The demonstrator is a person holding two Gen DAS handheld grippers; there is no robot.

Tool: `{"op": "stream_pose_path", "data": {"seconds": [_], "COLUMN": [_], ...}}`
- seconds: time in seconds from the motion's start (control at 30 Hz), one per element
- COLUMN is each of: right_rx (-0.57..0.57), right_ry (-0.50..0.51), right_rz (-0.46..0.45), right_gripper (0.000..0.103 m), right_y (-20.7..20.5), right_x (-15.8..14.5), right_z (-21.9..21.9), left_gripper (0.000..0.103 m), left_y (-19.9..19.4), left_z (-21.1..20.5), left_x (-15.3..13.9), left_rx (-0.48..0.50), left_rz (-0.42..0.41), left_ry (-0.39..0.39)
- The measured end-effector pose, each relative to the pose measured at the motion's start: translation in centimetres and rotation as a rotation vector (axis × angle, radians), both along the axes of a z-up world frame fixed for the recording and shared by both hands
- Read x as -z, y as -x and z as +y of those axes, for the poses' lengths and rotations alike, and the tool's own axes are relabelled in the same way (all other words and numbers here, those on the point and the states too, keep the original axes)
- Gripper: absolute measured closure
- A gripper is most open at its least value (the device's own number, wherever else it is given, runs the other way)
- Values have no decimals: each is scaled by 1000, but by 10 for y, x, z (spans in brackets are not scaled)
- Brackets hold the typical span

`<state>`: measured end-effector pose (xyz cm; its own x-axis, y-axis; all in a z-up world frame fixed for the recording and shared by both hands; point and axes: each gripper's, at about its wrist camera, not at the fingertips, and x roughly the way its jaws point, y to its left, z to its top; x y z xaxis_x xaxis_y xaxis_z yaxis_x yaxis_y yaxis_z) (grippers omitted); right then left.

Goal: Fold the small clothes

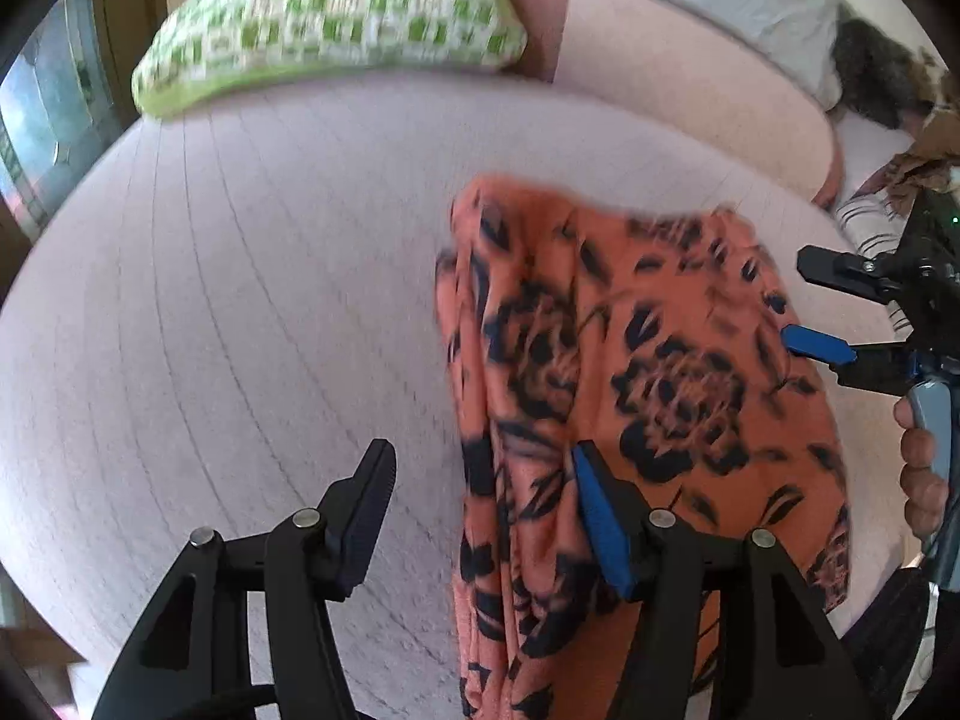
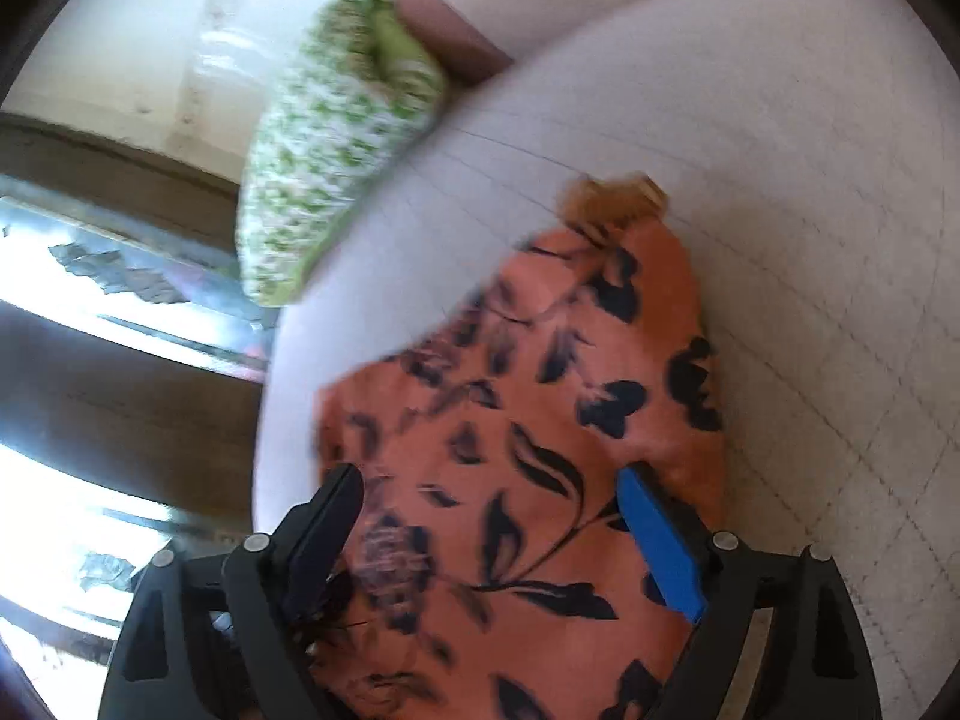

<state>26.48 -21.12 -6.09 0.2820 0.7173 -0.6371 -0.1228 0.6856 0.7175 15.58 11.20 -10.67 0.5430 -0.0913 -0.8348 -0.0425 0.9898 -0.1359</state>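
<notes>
An orange garment with a dark floral print (image 1: 648,372) lies folded lengthwise on a pale quilted surface (image 1: 240,300). In the left wrist view my left gripper (image 1: 480,480) stands open over the garment's left edge, its blue finger (image 1: 600,528) above the cloth and its black finger (image 1: 366,498) above the bare quilt. My right gripper (image 1: 807,306) shows at the garment's right side, open, with a hand (image 1: 918,468) on its handle. In the right wrist view the right gripper (image 2: 492,498) is open wide over the garment (image 2: 540,420), gripping nothing.
A green-and-white checked pillow (image 1: 324,18) (image 2: 336,150) lies at the far edge of the quilt. A pale cushion (image 1: 690,78) rises behind it. Other clothes (image 1: 882,78) are heaped at the far right. The quilt's edge (image 2: 264,420) drops off beside the garment.
</notes>
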Motion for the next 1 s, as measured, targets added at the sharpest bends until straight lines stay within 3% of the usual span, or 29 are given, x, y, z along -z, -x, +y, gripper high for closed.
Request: {"op": "stream_pose_path", "data": {"seconds": [0.1,0.2,0.3,0.33,0.47,0.53,0.63,0.73,0.8,0.87,0.9,0.93,0.97,1.0], "right_rx": [23,41,87,108,64,34,22,2,-10,-42,-44,-58,-69,-72], "right_ry": [-32,-33,-9,-43,-34,60,96,53,52,29,38,75,102,133], "right_rz": [-79,-85,64,82,-37,-65,-15,84,39,70,71,51,37,32], "right_gripper": [14,14,14,14,14,14,14,14,13,13,14,15,26,33], "right_y": [-7,-28,-56,-55,-20,6,36,52,59,58,59,60,61,61], "right_x": [-21,-16,28,33,-1,-7,9,37,37,41,40,37,36,38], "right_z": [-7,-9,-13,-17,-31,-40,-51,-43,-37,-24,-19,-15,-10,-5], "left_gripper": [41,41,40,40,40,35,25,25,25,25,25,35,53,56], "left_y": [-12,-37,-64,-65,-34,-13,7,3,0,0,-2,-3,-4,-6], "left_z": [4,4,3,6,8,8,4,-10,-17,-24,-25,-23,-21,-21], "left_x": [-18,-14,15,21,-6,-14,-4,22,30,28,28,29,31,32], "left_rx": [2,-1,-43,-51,-78,-64,-32,10,24,42,36,30,33,37], "left_rz": [-72,-70,36,48,-62,-102,-84,7,19,11,16,19,25,38], "left_ry": [11,59,26,62,90,126,200,233,217,201,214,234,262,281]}}
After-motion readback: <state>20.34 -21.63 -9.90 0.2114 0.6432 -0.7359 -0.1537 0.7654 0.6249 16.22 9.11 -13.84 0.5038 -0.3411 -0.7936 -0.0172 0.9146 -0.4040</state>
